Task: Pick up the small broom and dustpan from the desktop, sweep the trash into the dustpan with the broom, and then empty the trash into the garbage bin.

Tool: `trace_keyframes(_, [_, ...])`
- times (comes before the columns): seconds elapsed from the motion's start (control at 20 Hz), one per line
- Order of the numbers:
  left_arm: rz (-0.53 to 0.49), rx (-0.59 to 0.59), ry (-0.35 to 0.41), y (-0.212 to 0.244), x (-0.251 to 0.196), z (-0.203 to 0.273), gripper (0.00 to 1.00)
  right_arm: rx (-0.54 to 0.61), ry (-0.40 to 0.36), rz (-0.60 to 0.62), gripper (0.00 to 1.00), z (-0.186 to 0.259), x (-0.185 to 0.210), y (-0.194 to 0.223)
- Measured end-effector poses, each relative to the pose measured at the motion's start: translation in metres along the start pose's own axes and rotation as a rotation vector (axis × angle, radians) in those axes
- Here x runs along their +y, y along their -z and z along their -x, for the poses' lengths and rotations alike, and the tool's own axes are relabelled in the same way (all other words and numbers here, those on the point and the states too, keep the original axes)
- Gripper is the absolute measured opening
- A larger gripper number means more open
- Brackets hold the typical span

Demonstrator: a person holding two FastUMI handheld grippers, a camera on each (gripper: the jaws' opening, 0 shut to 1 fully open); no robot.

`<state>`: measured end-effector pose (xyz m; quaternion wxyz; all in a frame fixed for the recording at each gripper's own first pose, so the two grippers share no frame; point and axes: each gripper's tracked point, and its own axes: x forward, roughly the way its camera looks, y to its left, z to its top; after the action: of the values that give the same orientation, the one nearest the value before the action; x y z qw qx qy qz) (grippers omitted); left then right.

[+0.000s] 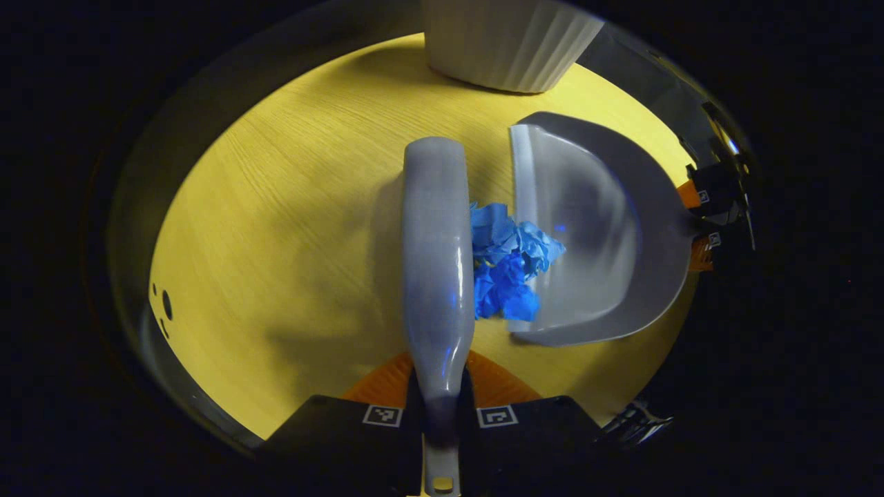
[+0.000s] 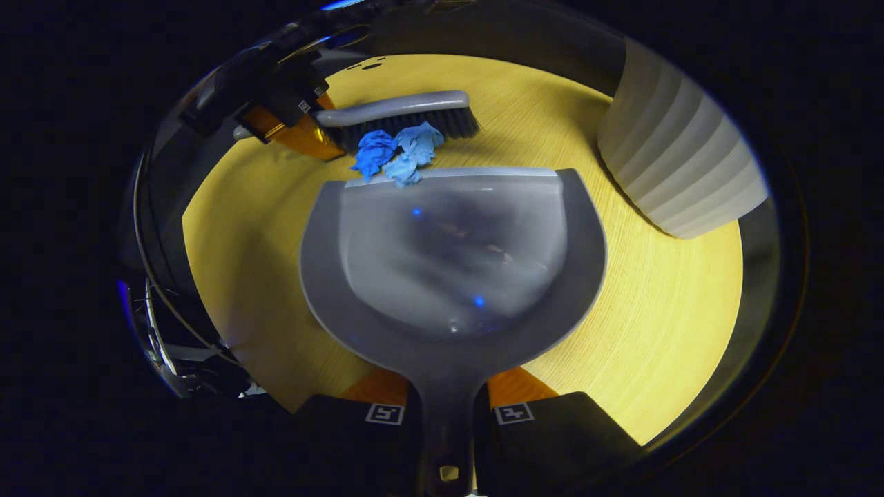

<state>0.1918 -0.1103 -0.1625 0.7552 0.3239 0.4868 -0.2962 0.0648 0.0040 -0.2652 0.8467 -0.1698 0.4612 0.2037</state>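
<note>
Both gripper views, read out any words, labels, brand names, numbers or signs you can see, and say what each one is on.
There is no readable text.
Left gripper: two square black-and-white marker tags by its fingers, patterns, not words.
Right gripper: two tags of the same kind, no letters.
Broom, dustpan, blue paper trash, white ribbed bin: no label or brand seen.

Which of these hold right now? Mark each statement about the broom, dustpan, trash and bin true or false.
1. The left gripper holds the grey plastic hand broom by its handle. True.
2. The crumpled blue paper trash lies deep inside the grey plastic dustpan. False: it sits at the pan's front lip.
3. The right gripper grips the dustpan's handle. True.
4. The white ribbed bin lies tipped over. False: it stands upright on the yellow wooden desktop.
</note>
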Motion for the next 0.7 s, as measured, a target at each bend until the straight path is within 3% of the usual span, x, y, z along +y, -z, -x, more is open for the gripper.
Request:
trace_keyframes(0.1, [0.056,0.017,0.073,-0.003,-0.03,0.002,0.25,-0.007,-0.005,0.013,0.33,0.0,-0.001,0.001])
trace_keyframes(0.4, [0.14,0.037,0.186,0.005,-0.073,0.016,0.25,-0.022,-0.008,0.016,0.32,-0.002,0.0,-0.001])
trace_keyframes(0.6, [0.196,-0.008,0.115,0.016,-0.069,0.024,0.25,-0.046,-0.038,0.014,0.33,0.002,-0.001,-0.001])
trace_keyframes(0.7, [0.223,-0.044,0.044,0.023,-0.062,0.031,0.25,-0.055,-0.067,0.007,0.33,0.0,0.0,-0.001])
